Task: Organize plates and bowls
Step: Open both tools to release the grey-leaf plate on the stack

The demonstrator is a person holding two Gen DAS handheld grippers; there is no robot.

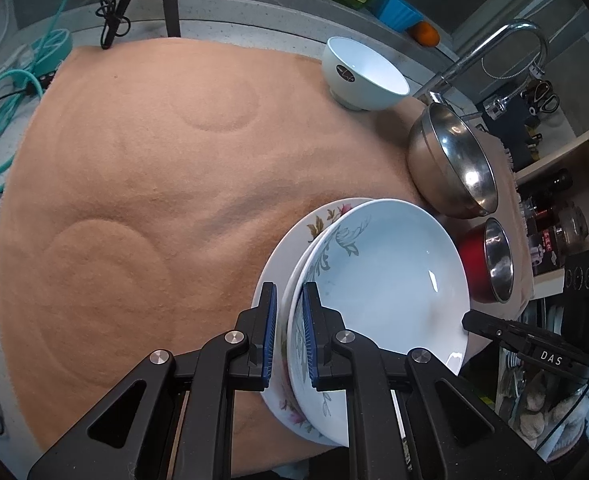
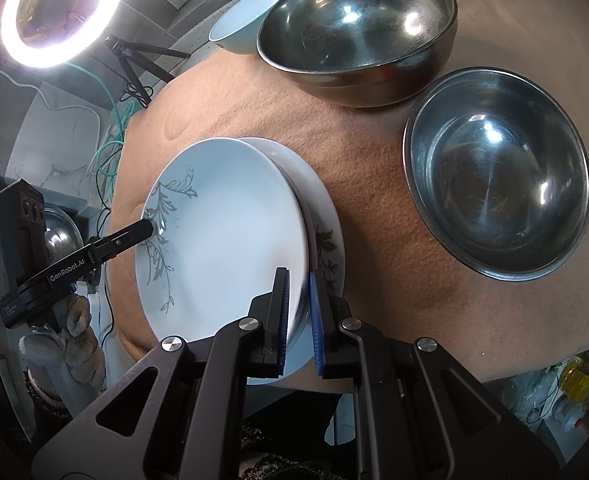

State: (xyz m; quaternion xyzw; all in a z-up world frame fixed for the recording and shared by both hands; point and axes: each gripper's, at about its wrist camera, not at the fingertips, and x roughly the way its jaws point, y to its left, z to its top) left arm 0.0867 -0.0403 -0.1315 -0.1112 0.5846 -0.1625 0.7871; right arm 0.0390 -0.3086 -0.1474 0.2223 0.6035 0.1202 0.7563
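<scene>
gripping the stacked plates from both sides, i am seeing my left gripper point(image 1: 287, 334) clamping the near rim of the stack, with its blue pads point(image 1: 268, 334) pressing on either side of the two rims. the grey-leaf plate point(image 1: 382, 276) is sitting on top of the flowered plate point(image 1: 290, 248), and both are lying toward the near right part of the orange cloth point(image 1: 134, 184) covering the bench. my right gripper point(image 2: 299, 322) is clenching the opposite edge of the grey-leaf plate point(image 2: 222, 236); whether it is also catching the flowered plate point(image 2: 326, 232) beneath, i cannot tell. in the right wrist view the left gripper's fingertip point(image 2: 144, 227) is touching the far rim of the top plate. beyond the plates, the large steel bowl point(image 1: 450, 160) is standing just beside the small steel bowl point(image 1: 494, 264) with its red outside, and the white bowl point(image 1: 360, 74) is standing further back near the cloth's edge. a faucet point(image 1: 506, 40) is arching behind the bowls.
</scene>
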